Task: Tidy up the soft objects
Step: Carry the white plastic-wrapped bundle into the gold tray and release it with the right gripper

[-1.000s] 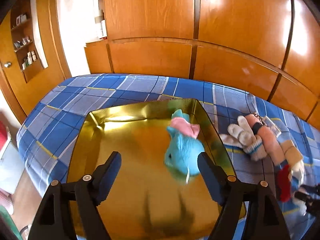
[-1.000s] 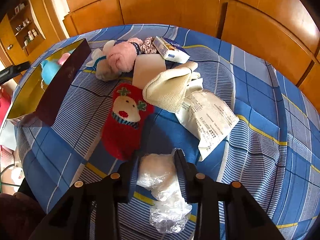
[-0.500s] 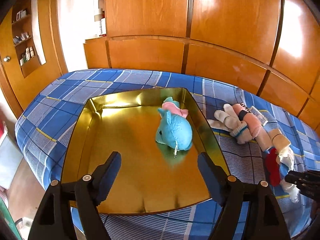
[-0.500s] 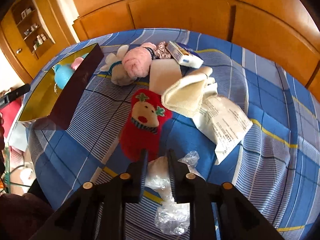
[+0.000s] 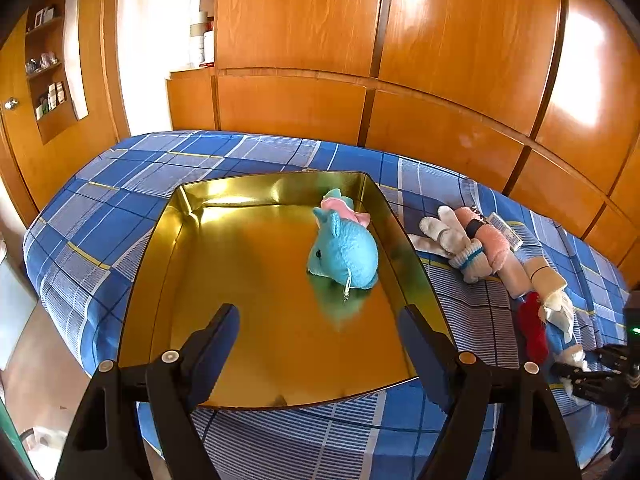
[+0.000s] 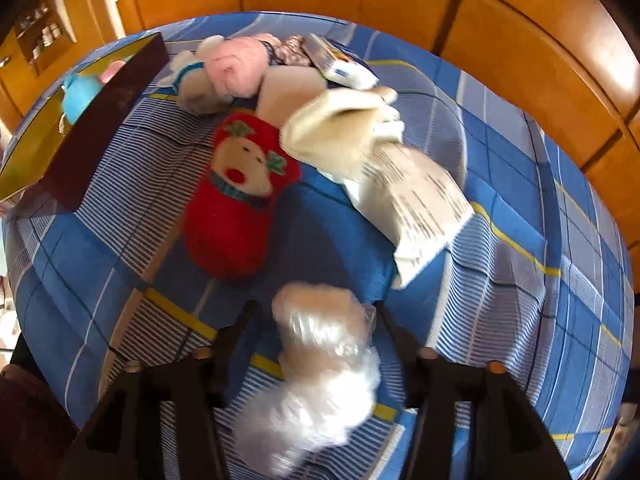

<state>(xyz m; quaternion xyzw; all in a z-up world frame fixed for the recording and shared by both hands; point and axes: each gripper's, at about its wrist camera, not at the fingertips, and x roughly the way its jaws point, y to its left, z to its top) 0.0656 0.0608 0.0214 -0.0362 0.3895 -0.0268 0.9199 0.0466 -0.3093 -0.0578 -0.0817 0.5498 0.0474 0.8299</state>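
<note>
1. Changes first: a second ago the blue plush toy point(image 5: 344, 254) was a blur in the air between the left tongs point(image 5: 318, 332); it now lies still inside the gold tray point(image 5: 160, 248), near the tray's right wall, and those tongs have drawn back toward the tray's near rim.
2. Left tongs: jaws stand wide with nothing between them, above the tray's near end and touching nothing.
3. Right tongs point(image 6: 314, 320): half a second ago they were pinched narrow on the clear plastic bag point(image 6: 320, 364); the jaws have just been opening. The bag lies between them on the blue checked bed point(image 6: 520, 280), and through the motion blur I cannot tell whether either pad touches it.
4. Soft things waiting on the bed, right of the tray: a red reindeer sock point(image 6: 236, 196) closest to the bag, a cream cloth point(image 6: 340, 132) lying partly over a printed paper point(image 6: 420, 208), and a pink plush bundle point(image 6: 236, 66) with white socks point(image 5: 460, 244) just beside the tray's right wall.
</note>
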